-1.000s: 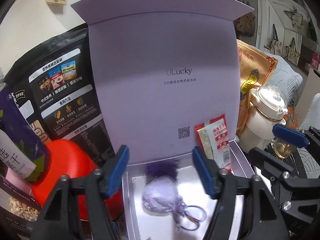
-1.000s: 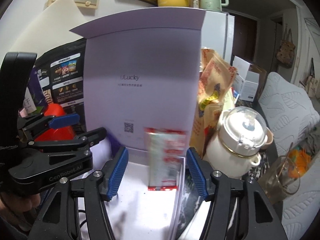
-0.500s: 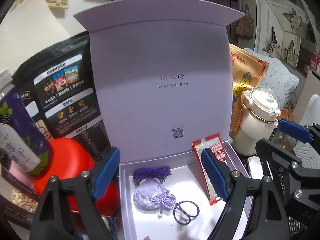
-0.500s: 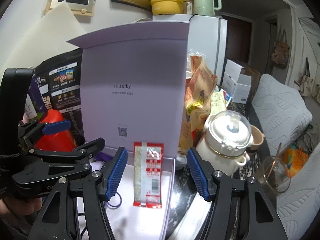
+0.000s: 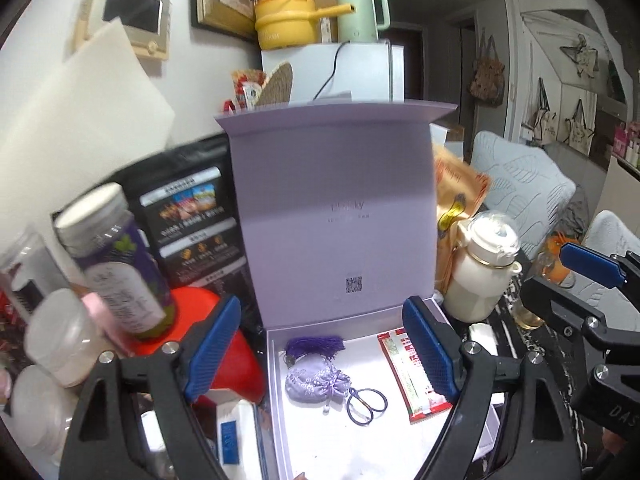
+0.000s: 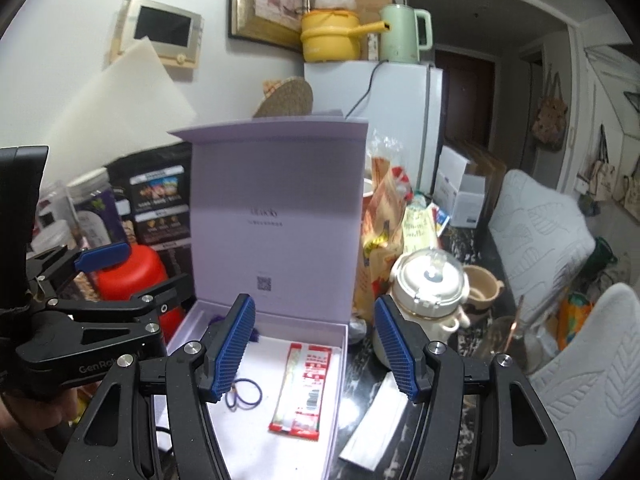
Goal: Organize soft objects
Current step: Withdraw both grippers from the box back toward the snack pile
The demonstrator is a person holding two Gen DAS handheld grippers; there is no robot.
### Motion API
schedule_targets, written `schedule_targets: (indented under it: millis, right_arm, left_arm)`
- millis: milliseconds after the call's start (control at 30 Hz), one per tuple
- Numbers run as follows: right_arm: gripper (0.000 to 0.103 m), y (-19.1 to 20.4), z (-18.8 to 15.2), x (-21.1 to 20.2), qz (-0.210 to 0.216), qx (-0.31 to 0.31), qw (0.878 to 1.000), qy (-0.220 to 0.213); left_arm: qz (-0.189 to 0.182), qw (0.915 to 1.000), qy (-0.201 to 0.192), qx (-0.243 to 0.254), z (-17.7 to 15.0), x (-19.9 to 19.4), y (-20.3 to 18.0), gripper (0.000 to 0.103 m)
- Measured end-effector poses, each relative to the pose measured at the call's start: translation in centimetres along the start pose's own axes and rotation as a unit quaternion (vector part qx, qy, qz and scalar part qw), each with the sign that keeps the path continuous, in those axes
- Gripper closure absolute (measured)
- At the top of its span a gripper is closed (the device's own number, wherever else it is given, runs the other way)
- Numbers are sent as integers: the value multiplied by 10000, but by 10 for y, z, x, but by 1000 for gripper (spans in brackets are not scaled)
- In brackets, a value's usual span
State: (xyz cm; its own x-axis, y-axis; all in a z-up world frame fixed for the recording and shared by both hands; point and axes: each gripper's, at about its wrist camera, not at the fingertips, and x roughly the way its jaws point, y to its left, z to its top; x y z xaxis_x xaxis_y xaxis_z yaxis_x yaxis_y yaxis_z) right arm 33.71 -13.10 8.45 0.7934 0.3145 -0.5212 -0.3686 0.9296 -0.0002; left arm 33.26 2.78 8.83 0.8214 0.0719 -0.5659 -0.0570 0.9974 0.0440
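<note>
hovering above the open lavender cardboard box (image 5: 276,400), both tongs are empty: the left gripper (image 5: 325,350) stands wide with nothing between its blue pads, the right gripper (image 6: 315,344) somewhat narrower, also bare.

going left to right across the box floor: the small lilac satin pouch with a purple tassel (image 5: 316,380) lies toward the left wall, the dark elastic hair loops (image 5: 366,400) sit mid-floor just beside it, and the flat red-and-white foil sachet (image 5: 412,376) lies along the right wall.

risks, as i judge them: the upright lid (image 5: 340,216) could be knocked shut by a careless reach. the crowded jars by the box's left side could topple.

the left view shows the pouch whole. the right view hides it behind a blue pad, but alone shows the white paper strip (image 6: 372,428) outside the box's right wall.
</note>
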Motion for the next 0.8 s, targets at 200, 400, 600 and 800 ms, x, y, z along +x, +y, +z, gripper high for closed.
schedule_targets:
  millis: [200,400,600,800]
  right_arm:
    - [41,10,1,-40,-15,-20,9998,-211]
    - [40,21,-8,-80,-57,13,9993,-375]
    - [36,33,-24,-117,-70,45,9986,-515]
    - [36,44,-50,-139,-89,210,9989,-418]
  left_arm:
    - [-17,9997,-240,74,-2,-44,-3,19]
    - [-42,9991,-417,29,-14,-87,1,19]
    - [-81,9990,-439,48,-35,-118,3,19]
    - [-143,9991,-385,117,-59,-141,2,19]
